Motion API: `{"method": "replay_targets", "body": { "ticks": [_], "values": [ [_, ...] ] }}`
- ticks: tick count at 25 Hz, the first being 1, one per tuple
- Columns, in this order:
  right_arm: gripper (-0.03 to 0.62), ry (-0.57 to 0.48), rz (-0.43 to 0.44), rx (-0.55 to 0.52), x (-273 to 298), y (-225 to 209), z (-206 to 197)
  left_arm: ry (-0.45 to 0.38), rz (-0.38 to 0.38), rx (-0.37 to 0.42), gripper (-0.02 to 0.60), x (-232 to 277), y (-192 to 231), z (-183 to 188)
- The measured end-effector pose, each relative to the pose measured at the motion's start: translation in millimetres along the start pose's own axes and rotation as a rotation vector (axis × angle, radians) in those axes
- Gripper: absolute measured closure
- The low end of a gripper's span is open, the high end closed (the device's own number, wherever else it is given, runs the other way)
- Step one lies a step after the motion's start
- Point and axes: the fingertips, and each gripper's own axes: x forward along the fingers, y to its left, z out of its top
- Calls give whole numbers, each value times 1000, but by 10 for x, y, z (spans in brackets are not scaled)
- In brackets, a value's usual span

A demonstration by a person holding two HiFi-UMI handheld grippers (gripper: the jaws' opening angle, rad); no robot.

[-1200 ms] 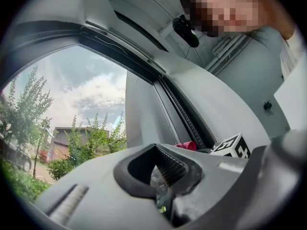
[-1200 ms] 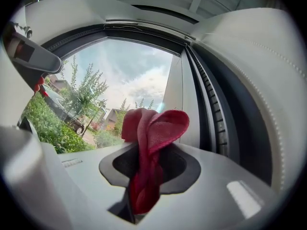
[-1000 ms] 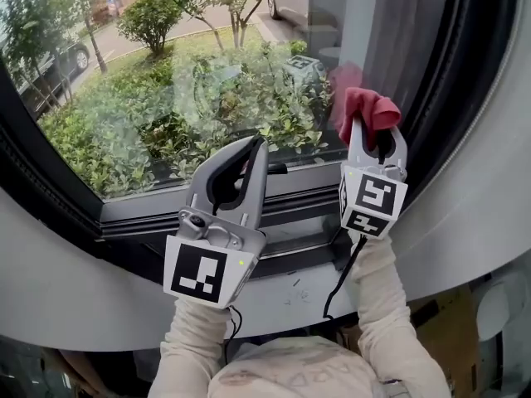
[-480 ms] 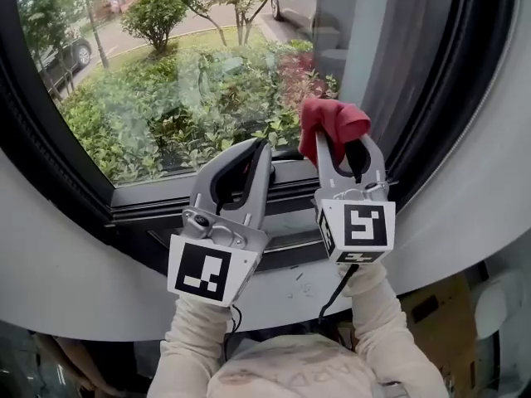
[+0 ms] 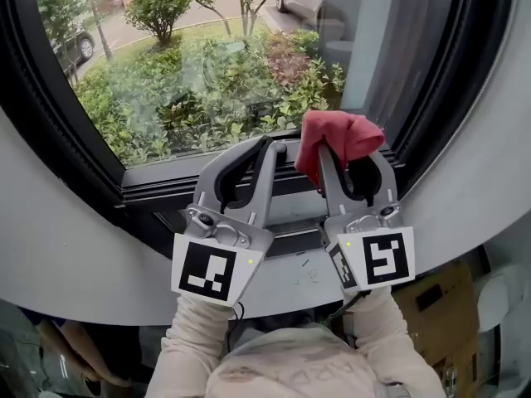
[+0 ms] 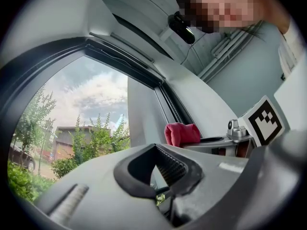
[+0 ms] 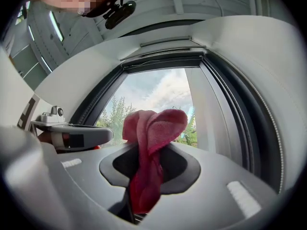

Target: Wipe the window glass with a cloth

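Since a second ago the right gripper has come down and to the left. Its red cloth, then high near the pane's right edge, now sits at the bottom of the window glass, over the dark lower frame. It is just beside the left gripper, which has barely shifted. The right fingers are clamped on the cloth, a bunched fold standing out past their tips. The left fingers are together with nothing between them. Shrubs, a tree and a parked car lie beyond the glass, and a pale curved sill runs below the frame. The cloth covers the right fingertips in the head view, and no view shows whether it touches the pane. The person's sleeves are cut off at the lower edge.
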Motion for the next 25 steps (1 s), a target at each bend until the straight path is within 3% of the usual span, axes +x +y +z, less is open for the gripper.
{"method": "replay_targets", "body": {
  "ticks": [10,25],
  "values": [
    [470,-9,88,14,-99,327,118,1,9,-15,580,-172,-61,75],
    [470,-7,124,20,-186,454,156,-1,8,-39,580,-247,-109,111]
  ]
}}
